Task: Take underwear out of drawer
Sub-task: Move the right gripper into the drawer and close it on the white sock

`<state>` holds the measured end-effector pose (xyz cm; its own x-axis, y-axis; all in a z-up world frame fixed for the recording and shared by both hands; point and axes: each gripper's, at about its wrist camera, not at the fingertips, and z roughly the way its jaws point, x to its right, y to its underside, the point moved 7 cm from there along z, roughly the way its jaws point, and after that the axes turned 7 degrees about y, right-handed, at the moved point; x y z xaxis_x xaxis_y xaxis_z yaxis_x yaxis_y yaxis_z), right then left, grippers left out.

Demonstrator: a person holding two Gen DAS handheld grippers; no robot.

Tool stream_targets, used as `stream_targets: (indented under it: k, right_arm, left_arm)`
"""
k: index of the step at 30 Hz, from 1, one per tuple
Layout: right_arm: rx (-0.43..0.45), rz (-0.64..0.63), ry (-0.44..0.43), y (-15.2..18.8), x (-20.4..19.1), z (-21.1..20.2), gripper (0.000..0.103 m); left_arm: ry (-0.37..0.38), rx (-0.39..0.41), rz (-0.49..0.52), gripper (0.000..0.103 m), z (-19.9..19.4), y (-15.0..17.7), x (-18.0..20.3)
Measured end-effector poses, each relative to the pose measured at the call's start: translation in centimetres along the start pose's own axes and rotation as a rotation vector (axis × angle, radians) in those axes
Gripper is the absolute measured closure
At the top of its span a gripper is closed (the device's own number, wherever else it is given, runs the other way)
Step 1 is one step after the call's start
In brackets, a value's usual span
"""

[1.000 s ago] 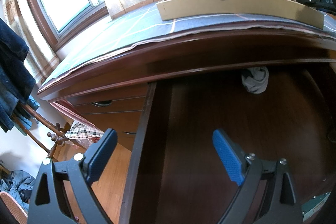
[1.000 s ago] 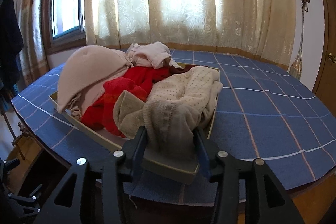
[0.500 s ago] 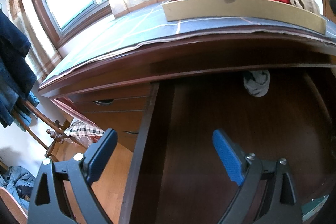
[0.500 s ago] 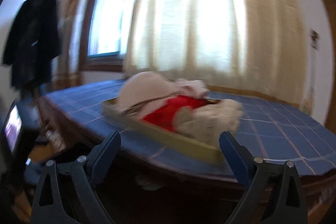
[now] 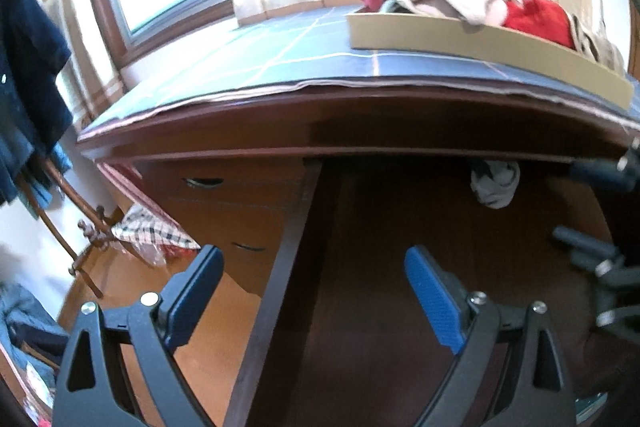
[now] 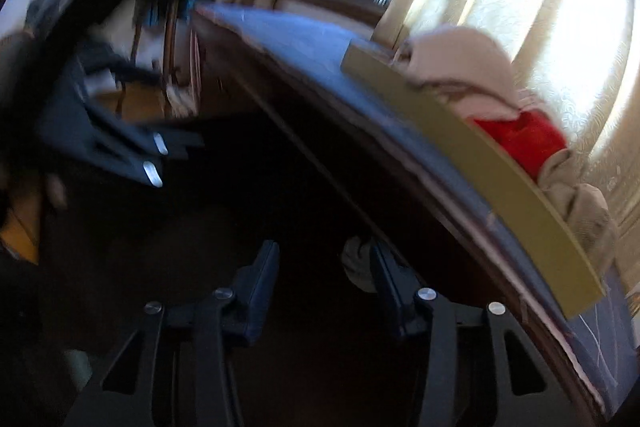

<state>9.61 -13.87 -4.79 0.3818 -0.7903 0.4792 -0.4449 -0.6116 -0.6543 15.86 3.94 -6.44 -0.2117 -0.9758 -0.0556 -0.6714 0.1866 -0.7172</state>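
Under the worktop [image 5: 280, 67] the drawer [image 5: 400, 267] held underwear [image 5: 495, 183]; left tongs [image 5: 314, 287] gaped empty, right tongs [image 6: 324, 267], just narrowing, gripped nothing.

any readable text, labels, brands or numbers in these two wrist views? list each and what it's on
None readable in either view.
Tray wall: plain, no print.
Blue checked cloth on the dresser top: white grid lines only, no lettering.
Open drawer and the pale underwear at its back: no label showing.
Plaid bag by the floor: pattern only; too blurred to tell whether there is any tag.
Right wrist view: motion-blurred and dark, nothing legible.
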Motion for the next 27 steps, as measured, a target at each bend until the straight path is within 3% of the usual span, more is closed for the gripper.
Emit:
stream_targets:
  k: [7,11,13,22,27]
  right_arm:
    - [-0.076,-0.298,0.241,2.2,-2.5,4.7,0.053]
    - [0.001,-0.483,0.43,2.0,-3.7,5.9,0.053]
    - [0.004,-0.53,0.466,2.0,-4.2,6.5,0.053]
    - [-0.008,-0.507,0.512,2.0,-4.0,8.4,0.053]
    - [-0.074,-0.45,0.46,2.2,-3.4,10.2,0.057]
  left_arm:
    - [0.03,-0.001,-0.108,0.009,-0.1,0.5,-1.2]
    - [0.037,-0.004,-0.101,0.009,0.0,0.7,-0.9]
    - [0.042,-0.003,-0.097,0.009,-0.1,0.7,-0.8]
    - [0.068,0.002,-0.113,0.009,-0.2,0.8,-0.9]
    - [0.071,0.008,-0.106,0.009,-0.4,0.8,-1.0]
